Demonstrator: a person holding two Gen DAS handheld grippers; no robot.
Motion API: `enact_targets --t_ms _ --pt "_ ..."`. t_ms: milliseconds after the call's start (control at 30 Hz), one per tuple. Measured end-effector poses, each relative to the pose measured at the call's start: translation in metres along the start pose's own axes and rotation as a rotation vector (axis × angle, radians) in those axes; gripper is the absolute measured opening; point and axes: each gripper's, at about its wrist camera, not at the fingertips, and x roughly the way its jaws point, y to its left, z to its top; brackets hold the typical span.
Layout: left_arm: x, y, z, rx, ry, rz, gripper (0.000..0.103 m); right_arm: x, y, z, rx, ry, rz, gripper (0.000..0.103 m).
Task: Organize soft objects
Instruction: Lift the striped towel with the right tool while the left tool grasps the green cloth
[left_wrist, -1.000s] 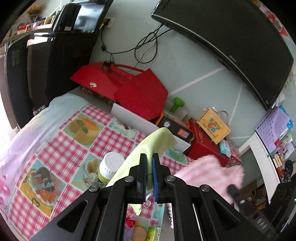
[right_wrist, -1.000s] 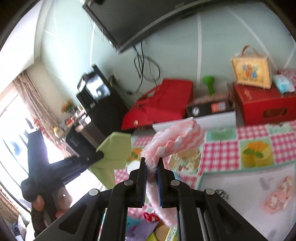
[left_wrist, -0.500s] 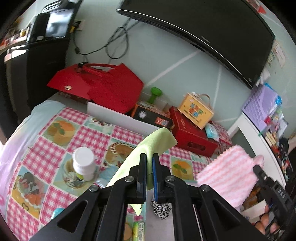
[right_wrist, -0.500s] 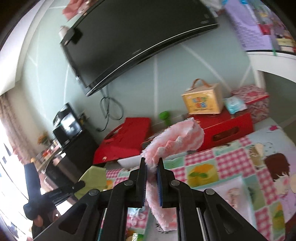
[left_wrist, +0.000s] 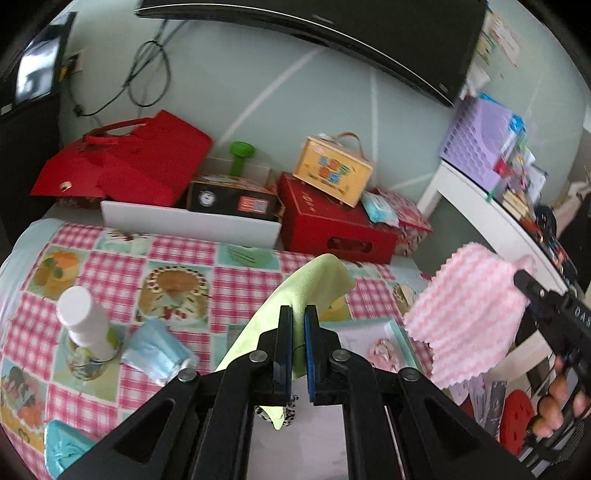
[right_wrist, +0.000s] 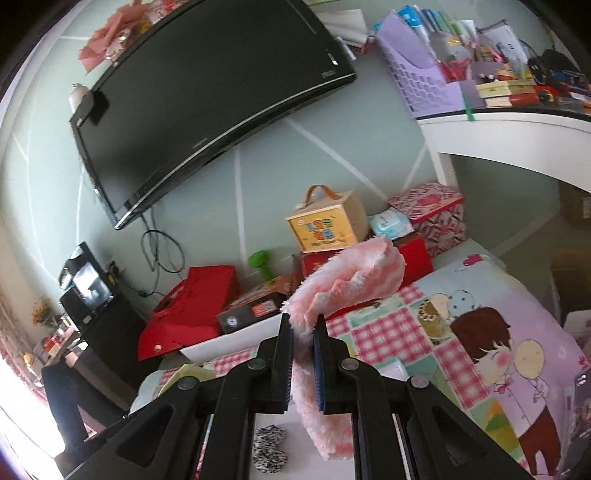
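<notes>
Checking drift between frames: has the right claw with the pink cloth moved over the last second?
Yes. In the left wrist view the pink cloth has shifted right, from in front of the red box to past its right end, toward the white desk.

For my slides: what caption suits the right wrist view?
Right tongs shut on a pink cloth above the checked bedspread.

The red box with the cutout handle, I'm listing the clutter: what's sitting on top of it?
On the red box stands a yellow carry box with a handle; a pale blue packet lies by its right end. The lid beneath them is covered.
</notes>
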Motion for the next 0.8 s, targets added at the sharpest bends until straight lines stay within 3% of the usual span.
enact_targets --t_ms 300,800 --pt "0.038 -0.024 -0.019 0.059 0.051 -0.054 0.005 0.025 -0.008 -0.011 0.006 0.077 -0.049 0.010" --pt "0.094 -0.024 -0.050 0.067 0.193 -0.007 0.005 0.103 -0.003 -0.059 -0.036 0.334 -0.054 0.010"
